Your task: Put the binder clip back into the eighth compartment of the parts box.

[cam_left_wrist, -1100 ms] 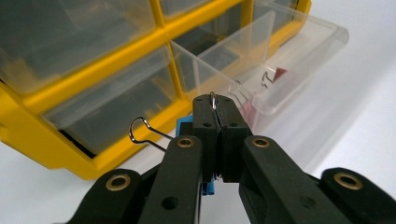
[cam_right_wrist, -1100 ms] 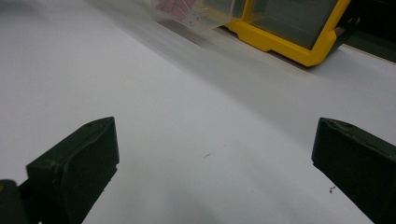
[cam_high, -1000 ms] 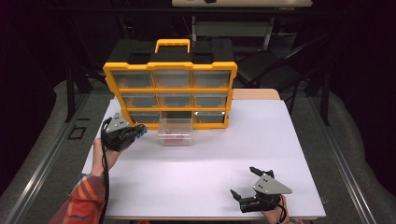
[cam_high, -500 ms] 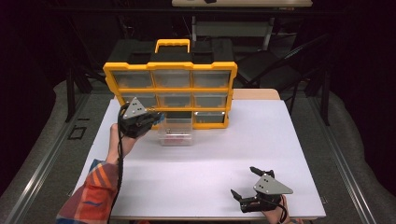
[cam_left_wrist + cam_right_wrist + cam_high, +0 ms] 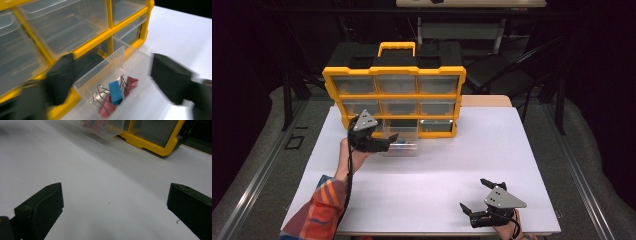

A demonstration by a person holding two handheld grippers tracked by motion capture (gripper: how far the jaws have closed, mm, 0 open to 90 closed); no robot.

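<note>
The clear drawer [image 5: 404, 142] stood pulled out of the bottom row's middle slot of the yellow organizer [image 5: 394, 97], its front end resting on the white table [image 5: 427, 170] at the near side of the cabinet; inside it lay binder clips [image 5: 115, 93], one blue among red or pink ones; the opening of the drawer therefore looked done, while nothing had been lifted out of it, and whether the clips were to be taken or the drawer shut again could not be told. The left gripper [image 5: 384, 142] hovered at the drawer's left end, its jaws having just been opening and now spread wide either side of the drawer, pressing on nothing; the right gripper [image 5: 477, 197] lay far off at the near right of the table, jaws wide and empty.
</note>
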